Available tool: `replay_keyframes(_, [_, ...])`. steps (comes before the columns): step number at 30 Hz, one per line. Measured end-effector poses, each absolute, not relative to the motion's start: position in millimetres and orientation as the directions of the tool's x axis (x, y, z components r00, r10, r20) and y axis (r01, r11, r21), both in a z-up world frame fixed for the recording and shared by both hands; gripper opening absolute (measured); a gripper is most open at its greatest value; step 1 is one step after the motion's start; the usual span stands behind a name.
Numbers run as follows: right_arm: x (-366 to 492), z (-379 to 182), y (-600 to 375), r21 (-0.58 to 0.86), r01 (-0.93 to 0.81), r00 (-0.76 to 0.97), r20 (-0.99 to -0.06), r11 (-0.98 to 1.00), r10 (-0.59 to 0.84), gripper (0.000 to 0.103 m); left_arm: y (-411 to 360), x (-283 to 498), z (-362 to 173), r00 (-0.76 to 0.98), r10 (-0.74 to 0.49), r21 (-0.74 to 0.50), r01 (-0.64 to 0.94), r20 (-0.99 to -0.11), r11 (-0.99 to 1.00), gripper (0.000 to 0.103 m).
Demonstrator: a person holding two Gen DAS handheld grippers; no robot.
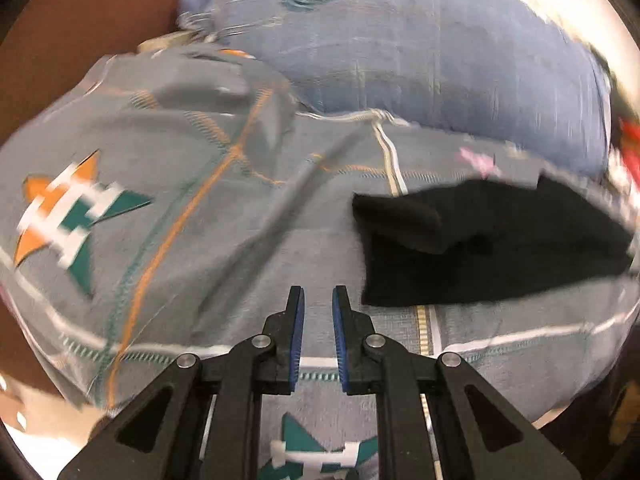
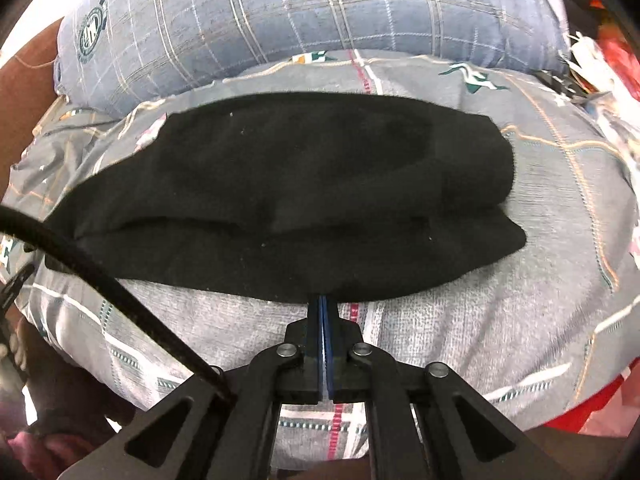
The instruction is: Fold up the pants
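The black pants (image 2: 280,200) lie already doubled into a compact two-layer bundle on the grey patterned bedcover (image 2: 520,320), directly ahead of the right gripper (image 2: 322,300), long axis running side to side across its line, rounded thicker end to the right; folding appears largely complete, with perhaps one more fold or a tidy left. The right gripper's jaws are pressed together at the bundle's near edge; whether they pinch cloth cannot be told. The left gripper (image 1: 319,294), nearly closed and holding nothing, has the pants (image 1: 480,248) ahead to its right.
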State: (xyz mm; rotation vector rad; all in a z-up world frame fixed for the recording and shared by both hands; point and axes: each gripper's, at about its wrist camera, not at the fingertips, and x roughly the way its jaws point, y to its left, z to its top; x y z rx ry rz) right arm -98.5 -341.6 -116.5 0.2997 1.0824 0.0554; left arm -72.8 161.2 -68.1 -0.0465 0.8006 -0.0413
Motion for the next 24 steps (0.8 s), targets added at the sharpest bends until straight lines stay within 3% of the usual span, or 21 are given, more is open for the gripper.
replay_keyframes(3, [-103,-109,-343,0.395,0.114,0.519,-0.806,0.912,0.284,0.013,164,-77,-52,0.718,-0.086,-0.1,0.023,-0.69,0.995,0.029])
replay_keyframes(5, [-101,-105,-341,0.472,0.122,0.546,-0.766,0.873,0.338,0.023,159,-75,-45,0.722,-0.134,-0.15,0.043,-0.679,0.988,0.05])
replay_keyframes(8, [-95,-103,-335,0.555,0.128,0.574,-0.718,0.822,0.395,0.036,150,-61,-41,0.693,-0.262,-0.28,0.091,-0.671,0.956,0.069])
replay_keyframes(12, [-91,-112,-344,0.745,0.166,0.63,-0.584,0.646,0.512,0.045,131,-24,-55,0.607,-0.364,-0.373,0.117,-0.707,0.92,0.07])
replay_keyframes(16, [-91,-128,-366,0.836,0.226,0.681,-0.502,0.499,0.532,0.051,121,4,-80,0.506,-0.418,-0.451,0.064,-0.754,0.89,0.07])
replay_keyframes(22, [-74,-145,-367,0.816,0.328,0.645,-0.562,0.477,0.518,0.058,121,16,-97,0.455,-0.486,-0.544,0.004,-0.746,0.839,0.07])
replay_keyframes(24, [-68,-152,-366,0.82,0.365,0.643,-0.565,0.442,0.518,0.058,121,21,-97,0.443,-0.498,-0.558,-0.007,-0.745,0.83,0.059])
